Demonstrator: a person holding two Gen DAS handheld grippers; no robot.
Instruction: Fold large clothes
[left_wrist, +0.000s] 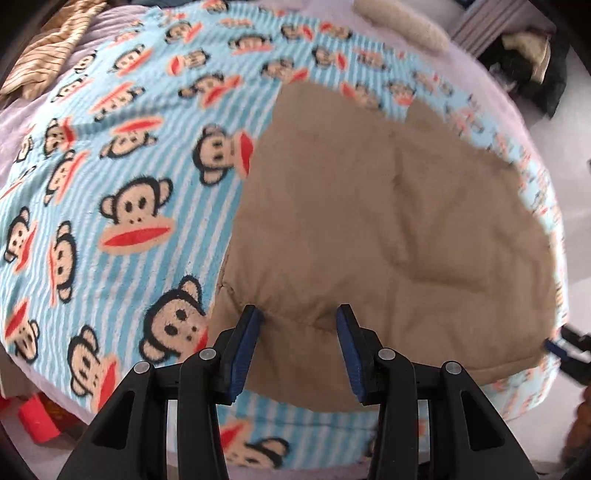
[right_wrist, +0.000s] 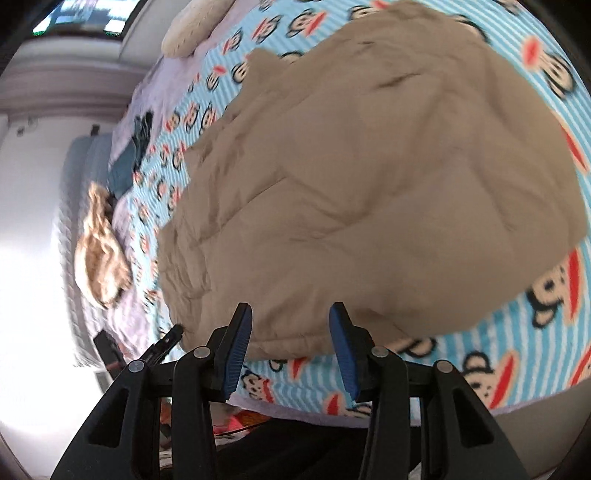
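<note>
A large tan padded garment (left_wrist: 388, 206) lies spread on a blue striped monkey-print blanket (left_wrist: 110, 166). My left gripper (left_wrist: 300, 317) is open, its jaws straddling the garment's near hem, with nothing clamped. In the right wrist view the same garment (right_wrist: 369, 177) fills the middle on the blanket (right_wrist: 535, 332). My right gripper (right_wrist: 291, 314) is open over the garment's near edge. The right gripper's blue-tipped fingers also show at the garment's right corner in the left wrist view (left_wrist: 565, 349). The left gripper shows dark at the garment's left corner in the right wrist view (right_wrist: 166, 343).
A striped brown cloth (left_wrist: 51, 48) lies at the bed's far left. A cream plush pillow (left_wrist: 402, 22) sits at the far edge. Dark clothes (left_wrist: 528, 66) are piled beyond the bed. Red items (left_wrist: 37, 424) lie below the near left edge. A tan crumpled cloth (right_wrist: 99, 251) and dark teal clothing (right_wrist: 129, 158) lie on the lilac sheet.
</note>
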